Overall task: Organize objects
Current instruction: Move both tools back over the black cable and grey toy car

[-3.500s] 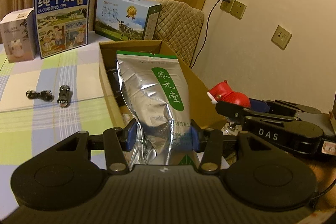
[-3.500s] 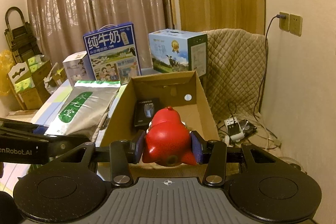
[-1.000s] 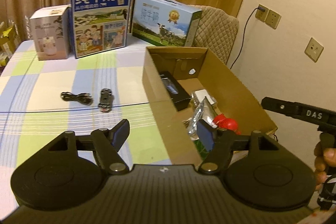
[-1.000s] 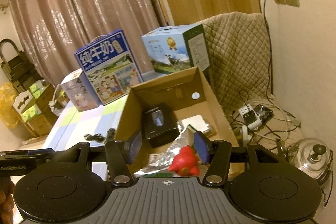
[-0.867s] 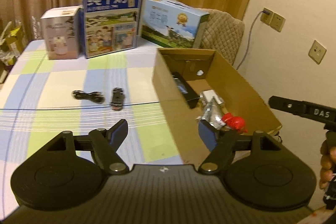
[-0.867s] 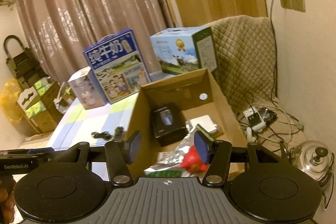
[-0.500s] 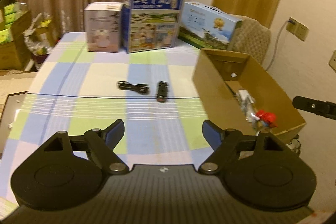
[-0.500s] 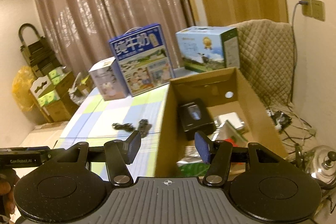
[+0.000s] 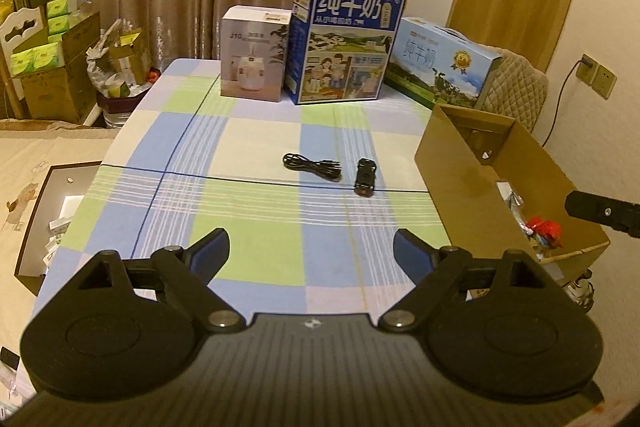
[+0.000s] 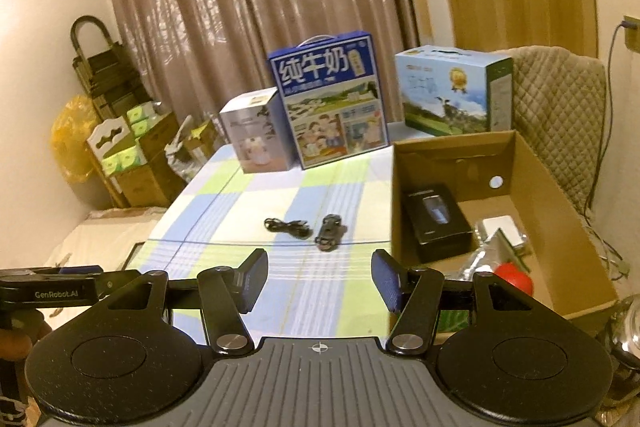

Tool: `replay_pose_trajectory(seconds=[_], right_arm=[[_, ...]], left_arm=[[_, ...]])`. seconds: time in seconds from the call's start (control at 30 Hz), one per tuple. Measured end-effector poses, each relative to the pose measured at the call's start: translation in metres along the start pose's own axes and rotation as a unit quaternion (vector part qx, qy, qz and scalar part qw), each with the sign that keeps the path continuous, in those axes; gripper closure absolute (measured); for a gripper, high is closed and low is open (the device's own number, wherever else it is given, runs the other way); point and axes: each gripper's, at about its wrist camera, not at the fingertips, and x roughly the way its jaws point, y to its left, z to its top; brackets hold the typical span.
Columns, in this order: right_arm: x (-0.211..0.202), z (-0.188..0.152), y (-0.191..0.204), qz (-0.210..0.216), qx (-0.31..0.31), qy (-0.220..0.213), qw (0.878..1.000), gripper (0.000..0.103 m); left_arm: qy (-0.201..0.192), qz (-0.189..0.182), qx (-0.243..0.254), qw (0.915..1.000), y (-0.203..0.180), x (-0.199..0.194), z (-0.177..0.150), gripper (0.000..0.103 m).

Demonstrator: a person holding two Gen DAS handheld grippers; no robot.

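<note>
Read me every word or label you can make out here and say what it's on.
"纯牛奶": tall blue milk box.
"J10": white box; smaller print blurred.
"GenRobot.AI": left gripper body, seen from the right wrist.
Light blue milk box: large characters blurred.
Black box in the carton: unreadable.

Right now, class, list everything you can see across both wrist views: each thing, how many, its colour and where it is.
Cardboard box: one, brown, open, at the table's right edge.
Black box: one, inside the cardboard box.
Silver pouch: one, inside the cardboard box.
Red toy: one, inside the cardboard box beside the pouch.
White item: one, in the cardboard box; unclear what.
Cable: one, black, coiled mid-table.
Small black gadget: one, right of the cable.
Milk cartons: two, blue, table's far edge.
White carton: one, left of them.
Tablecloth: one, checked blue, green and white.
Left gripper: open, empty.
Right gripper: open, empty.
</note>
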Motion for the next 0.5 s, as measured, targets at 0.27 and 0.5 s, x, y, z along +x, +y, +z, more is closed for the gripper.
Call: replay_pose_trajectory(seconds=[0.27,0.5], right_arm=[[0.021,-0.003,0.021,0.01,-0.014,0.012,1.0,0.048],[0.046,-0.008,0.035,0.019,-0.023,0.025,0.999,0.048]], left_arm=[[0.001,0.008,-0.005,1.0,0.019,0.007,-0.002,0.012],[0.006,0.016,-0.005,0.9998,0.03,0.019,-0.002,0.011]])
